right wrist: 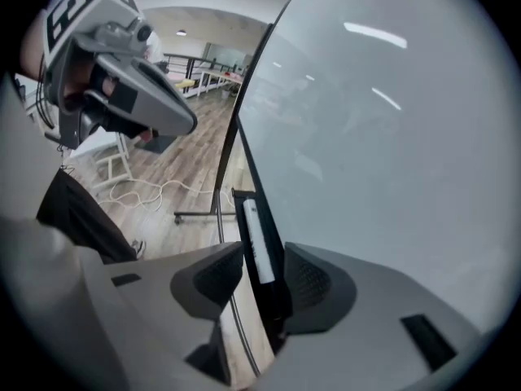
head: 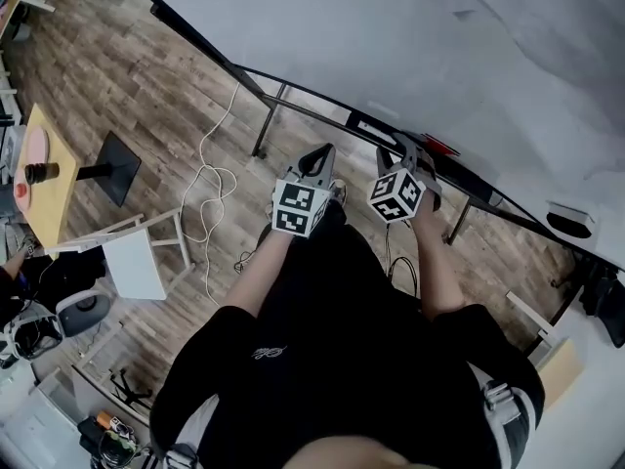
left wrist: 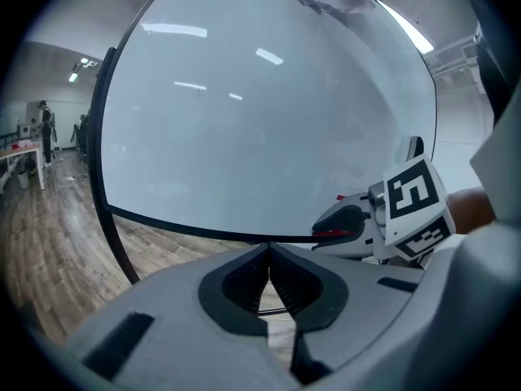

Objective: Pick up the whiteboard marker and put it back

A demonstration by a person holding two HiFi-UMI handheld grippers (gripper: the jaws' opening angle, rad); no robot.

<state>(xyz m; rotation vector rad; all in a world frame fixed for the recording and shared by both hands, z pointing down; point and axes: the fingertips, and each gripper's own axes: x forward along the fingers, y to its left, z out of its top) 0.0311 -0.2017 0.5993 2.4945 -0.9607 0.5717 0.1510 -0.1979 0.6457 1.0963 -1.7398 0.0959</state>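
White marker (right wrist: 256, 239), lower end hidden, lies between parted right tongs (right wrist: 262, 261); left tongs (left wrist: 269, 259) closed.

A narrow black tray (right wrist: 237, 195) runs along the lower edge of the whiteboard (right wrist: 391, 137). A marker (right wrist: 256, 241) with a white barrel lies lengthwise on the tray, parallel to the board.

Below is a wood-plank floor (head: 146, 76). On it stand the board's dark legs (head: 262, 130), a black square stand base (head: 117, 167), a white stool (head: 137, 257) and a small yellow-topped table (head: 54, 208). A white cable (head: 205, 171) lies in loose loops on the planks near the legs. On the table sit a pink plate (head: 34, 149) and, just beside it, a dark cup (head: 41, 173).
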